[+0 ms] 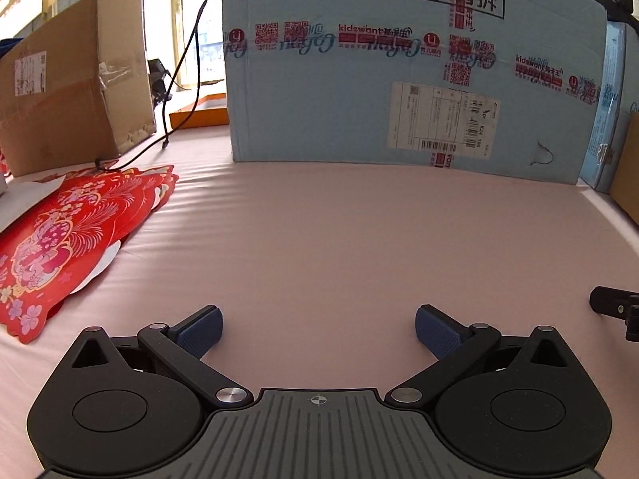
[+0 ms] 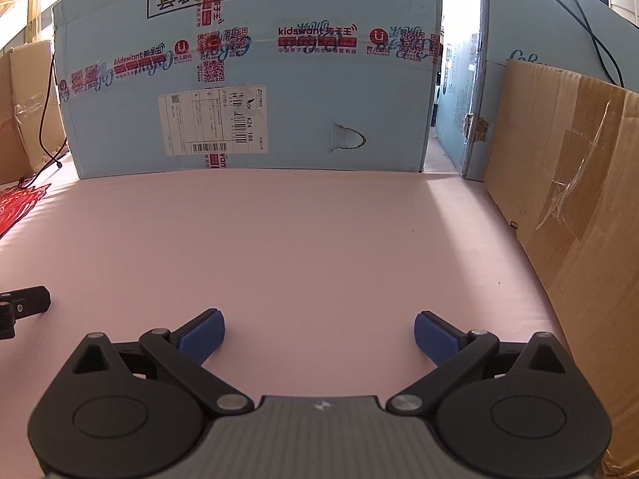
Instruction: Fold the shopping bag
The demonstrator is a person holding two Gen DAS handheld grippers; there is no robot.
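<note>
Reading "kidswant" tape on blue box (image 1: pixel 399 68) | label "K24 188"

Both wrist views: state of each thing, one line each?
left gripper: open, empty, over the pink surface.
right gripper: open, empty.
red shopping bags: flat stack, left side, untouched.
blue carton: upright, taped shut, torn hole.
black cable: hanging, end loose.

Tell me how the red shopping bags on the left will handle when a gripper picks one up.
The red bags lie flat in a fanned stack, so they are probably thin and floppy and would sag from one pinch. The glossy printed surface looks slippery, so the top one may slide off. The left gripper is open and holds nothing.
</note>
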